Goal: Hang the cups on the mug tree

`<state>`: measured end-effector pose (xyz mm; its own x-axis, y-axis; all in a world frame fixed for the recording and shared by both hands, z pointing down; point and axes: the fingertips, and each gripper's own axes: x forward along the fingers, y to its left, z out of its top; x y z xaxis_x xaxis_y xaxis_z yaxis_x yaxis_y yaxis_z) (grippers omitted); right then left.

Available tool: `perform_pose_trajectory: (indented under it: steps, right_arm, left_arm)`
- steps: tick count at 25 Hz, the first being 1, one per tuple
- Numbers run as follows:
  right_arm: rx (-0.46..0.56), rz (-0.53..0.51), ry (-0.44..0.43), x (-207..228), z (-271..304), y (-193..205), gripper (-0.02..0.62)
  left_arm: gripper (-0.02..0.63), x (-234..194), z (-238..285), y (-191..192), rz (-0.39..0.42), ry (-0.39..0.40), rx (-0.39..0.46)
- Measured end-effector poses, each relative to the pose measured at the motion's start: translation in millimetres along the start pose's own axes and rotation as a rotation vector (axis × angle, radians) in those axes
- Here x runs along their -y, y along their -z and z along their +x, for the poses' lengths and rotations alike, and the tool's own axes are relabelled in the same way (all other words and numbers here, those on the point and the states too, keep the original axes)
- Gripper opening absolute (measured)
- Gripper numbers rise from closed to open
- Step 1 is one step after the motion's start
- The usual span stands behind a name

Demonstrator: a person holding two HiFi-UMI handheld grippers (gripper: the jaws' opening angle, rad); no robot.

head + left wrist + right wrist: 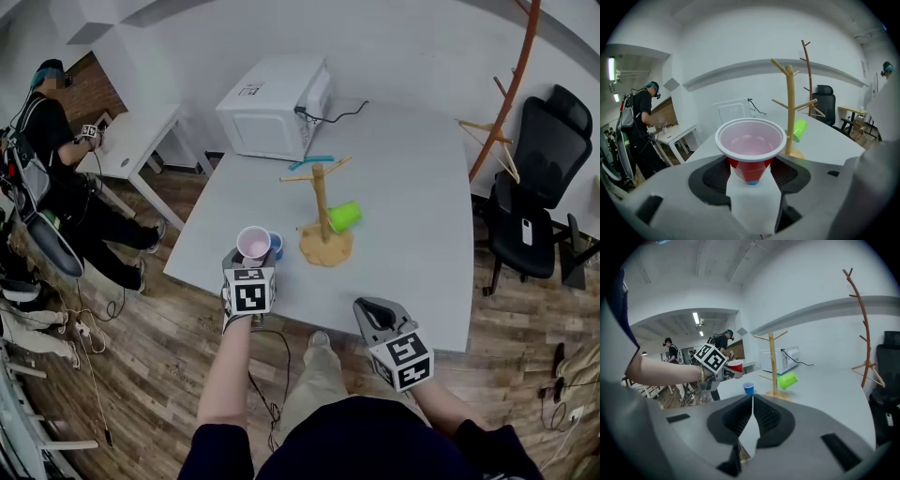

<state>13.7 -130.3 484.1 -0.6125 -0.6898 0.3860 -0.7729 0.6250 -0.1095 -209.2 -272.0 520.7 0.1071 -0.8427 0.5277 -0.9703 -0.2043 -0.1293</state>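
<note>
My left gripper [251,258] is shut on a red cup [750,145] with a white inside, held upright above the table; the same red cup [254,244] shows in the head view and in the right gripper view [735,366]. A small blue cup [275,246] stands on the table just beyond it and appears again [748,388] in the right gripper view. The wooden mug tree [322,211] stands mid-table with a green cup [344,216] hanging on a low peg. My right gripper [373,310] hovers at the table's near edge, shut and empty.
A white microwave [274,108] sits at the table's [422,244] far left corner, with a teal item [310,163] beside it. A black office chair [539,187] and a coat rack [511,84] stand to the right. A person [52,159] stands at a desk at far left.
</note>
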Motion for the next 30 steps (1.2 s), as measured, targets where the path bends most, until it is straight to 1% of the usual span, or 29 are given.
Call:
perform_pose_trajectory:
  steps: [6, 12, 16, 23, 28, 30]
  right_arm:
    - [0.008, 0.002, 0.008, -0.7, -14.0, 1.3, 0.032]
    - [0.019, 0.009, 0.015, -1.8, -24.5, 3.1, 0.032]
    - [0.019, 0.012, 0.018, -3.2, -29.6, 5.3, 0.032]
    - [0.018, 0.020, 0.028, -1.8, -35.8, 9.0, 0.032]
    - [0.021, 0.022, 0.023, -4.3, -37.1, 9.5, 0.032]
    - [0.024, 0.023, 0.022, -5.9, -38.1, 8.9, 0.032]
  left_arm:
    - [0.281, 11.2, 0.6, -28.5, 0.079, 0.025, -0.006]
    - [0.281, 30.7, -3.6, -59.7, 0.148, 0.068, -0.020]
    - [0.281, 30.8, -1.0, -79.8, 0.222, 0.063, -0.027]
    - [0.281, 31.6, -0.1, -108.9, 0.317, 0.049, -0.023]
    - [0.281, 31.7, -0.5, -123.3, 0.372, 0.035, -0.026]
    - [0.281, 31.7, -0.2, -127.1, 0.410, 0.024, -0.032]
